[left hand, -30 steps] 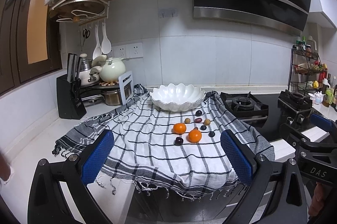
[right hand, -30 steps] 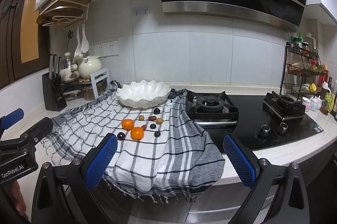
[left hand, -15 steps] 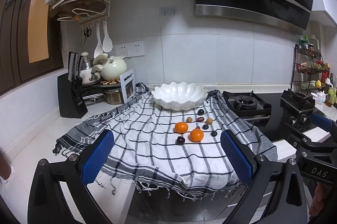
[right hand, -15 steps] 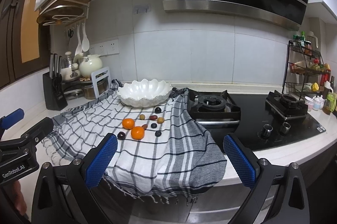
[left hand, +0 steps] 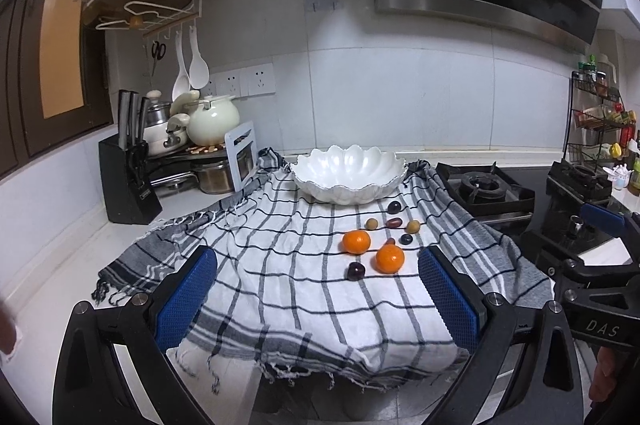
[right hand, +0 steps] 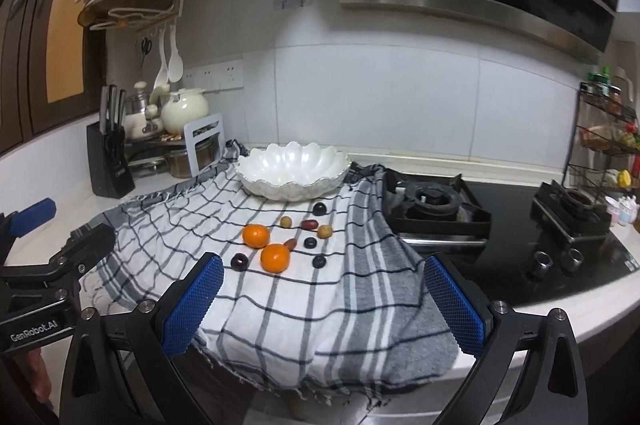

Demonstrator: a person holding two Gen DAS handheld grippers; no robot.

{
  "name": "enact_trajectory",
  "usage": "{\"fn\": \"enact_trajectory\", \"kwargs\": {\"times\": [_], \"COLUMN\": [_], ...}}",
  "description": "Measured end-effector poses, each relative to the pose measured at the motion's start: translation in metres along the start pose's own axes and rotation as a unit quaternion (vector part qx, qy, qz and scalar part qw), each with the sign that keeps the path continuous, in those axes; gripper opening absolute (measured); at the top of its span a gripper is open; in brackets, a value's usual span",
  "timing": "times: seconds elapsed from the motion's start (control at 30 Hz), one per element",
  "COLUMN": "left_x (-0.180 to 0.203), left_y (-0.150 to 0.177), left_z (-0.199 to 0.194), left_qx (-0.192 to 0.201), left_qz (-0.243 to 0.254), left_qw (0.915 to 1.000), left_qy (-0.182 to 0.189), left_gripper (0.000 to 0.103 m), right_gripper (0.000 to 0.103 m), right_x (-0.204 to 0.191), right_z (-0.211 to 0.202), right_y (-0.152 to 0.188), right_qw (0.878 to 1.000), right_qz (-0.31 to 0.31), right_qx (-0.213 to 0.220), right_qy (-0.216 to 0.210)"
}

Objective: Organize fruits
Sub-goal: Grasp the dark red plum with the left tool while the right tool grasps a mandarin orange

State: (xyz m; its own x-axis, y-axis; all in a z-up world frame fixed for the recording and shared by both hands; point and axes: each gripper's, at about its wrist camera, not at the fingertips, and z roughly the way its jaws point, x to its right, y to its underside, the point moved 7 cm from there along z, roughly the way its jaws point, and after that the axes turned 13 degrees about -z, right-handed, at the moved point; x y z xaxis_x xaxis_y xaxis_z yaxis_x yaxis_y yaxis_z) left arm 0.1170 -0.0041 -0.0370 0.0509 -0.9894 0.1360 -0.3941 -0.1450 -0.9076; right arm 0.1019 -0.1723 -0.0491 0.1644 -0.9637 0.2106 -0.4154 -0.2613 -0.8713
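Observation:
A white scalloped bowl stands empty at the back of a checked cloth. In front of it lie two oranges, several dark plums, among them one, and small tan fruits. My left gripper hangs open over the cloth's near edge, well short of the fruit. My right gripper is open too, at the same distance.
A knife block, pots and a cream kettle crowd the left counter. A gas hob lies to the right of the cloth, with a spice rack at the far right.
Both views have shifted slightly downward and closer to the counter; the fruit and the bowl have not moved. Both grippers stay open.

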Motion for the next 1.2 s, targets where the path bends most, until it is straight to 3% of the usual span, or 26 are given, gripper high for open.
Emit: {"fn": "enact_trajectory", "kwargs": {"times": [0.23,0.7,0.9,1.2], "left_x": [0.001,0.017,0.019,0.026], "left_y": [0.001,0.044,0.064,0.082], "left_z": [0.046,0.153,0.180,0.207], "left_qx": [-0.022,-0.127,-0.166,-0.192], "left_qz": [0.019,0.087,0.093,0.098], "left_qw": [0.9996,0.9874,0.9802,0.9738], "left_qy": [0.002,0.040,0.057,0.073], "left_gripper": [0.095,0.060,0.050,0.042], "right_gripper": [0.095,0.076,0.068,0.058], "right_x": [-0.007,-0.029,-0.040,-0.058], "right_z": [0.052,0.160,0.191,0.223], "right_y": [-0.008,0.009,0.022,0.034], "right_qw": [0.999,0.990,0.984,0.973], "right_qz": [-0.009,-0.010,-0.013,-0.017], "right_qx": [-0.015,-0.093,-0.124,-0.153], "right_qy": [-0.028,-0.102,-0.129,-0.171]}}
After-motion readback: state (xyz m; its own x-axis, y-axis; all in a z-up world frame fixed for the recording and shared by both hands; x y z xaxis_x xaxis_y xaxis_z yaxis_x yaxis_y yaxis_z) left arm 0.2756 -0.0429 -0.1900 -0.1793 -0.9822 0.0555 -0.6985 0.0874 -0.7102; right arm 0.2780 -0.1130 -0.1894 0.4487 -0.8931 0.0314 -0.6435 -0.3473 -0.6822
